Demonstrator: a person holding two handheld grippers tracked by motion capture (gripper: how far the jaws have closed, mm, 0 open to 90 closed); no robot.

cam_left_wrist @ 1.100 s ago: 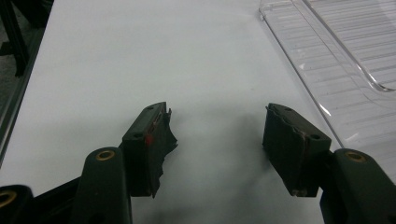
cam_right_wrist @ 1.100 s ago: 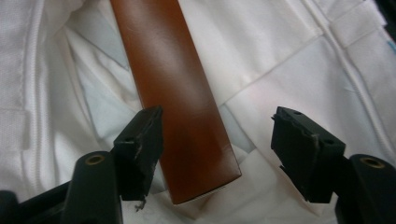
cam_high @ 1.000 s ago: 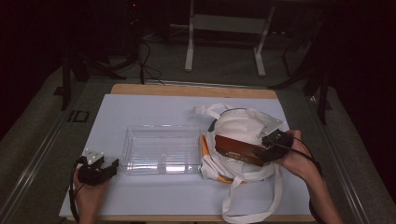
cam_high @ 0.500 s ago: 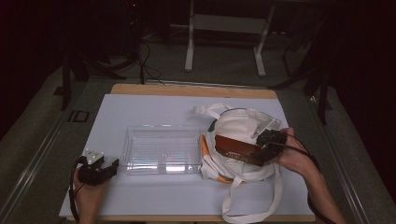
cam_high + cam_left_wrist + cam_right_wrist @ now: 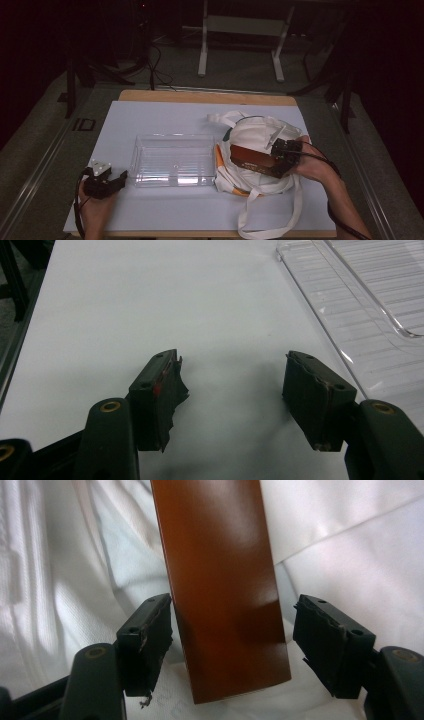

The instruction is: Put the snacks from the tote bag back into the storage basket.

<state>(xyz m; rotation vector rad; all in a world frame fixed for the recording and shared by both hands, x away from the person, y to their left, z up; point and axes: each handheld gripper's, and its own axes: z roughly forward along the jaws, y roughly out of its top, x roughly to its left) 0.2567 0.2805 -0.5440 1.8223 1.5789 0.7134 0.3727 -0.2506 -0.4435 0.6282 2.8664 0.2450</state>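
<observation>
A glossy brown box [image 5: 252,159] [image 5: 220,580] lies on a white tote bag [image 5: 255,132] [image 5: 350,555] at the right of the table. My right gripper [image 5: 275,159] [image 5: 232,607] straddles the box's near end. Its left pad is at the box's edge, while a clear gap separates the right pad from the box, so the jaws are open. At the table's front left, my left gripper [image 5: 120,181] [image 5: 232,362] rests open on the white surface with nothing between its pads. It sits just left of a clear plastic tray [image 5: 172,137] [image 5: 350,315].
The bag's long straps [image 5: 270,227] loop toward the table's front edge. An orange item [image 5: 220,157] peeks out at the bag's left side, against the tray. A white sheet [image 5: 160,115] covers the table; dark floor and stands lie beyond it.
My right gripper has slid a little leftward along the brown box. The box, bag, tray and left gripper have stayed put.
</observation>
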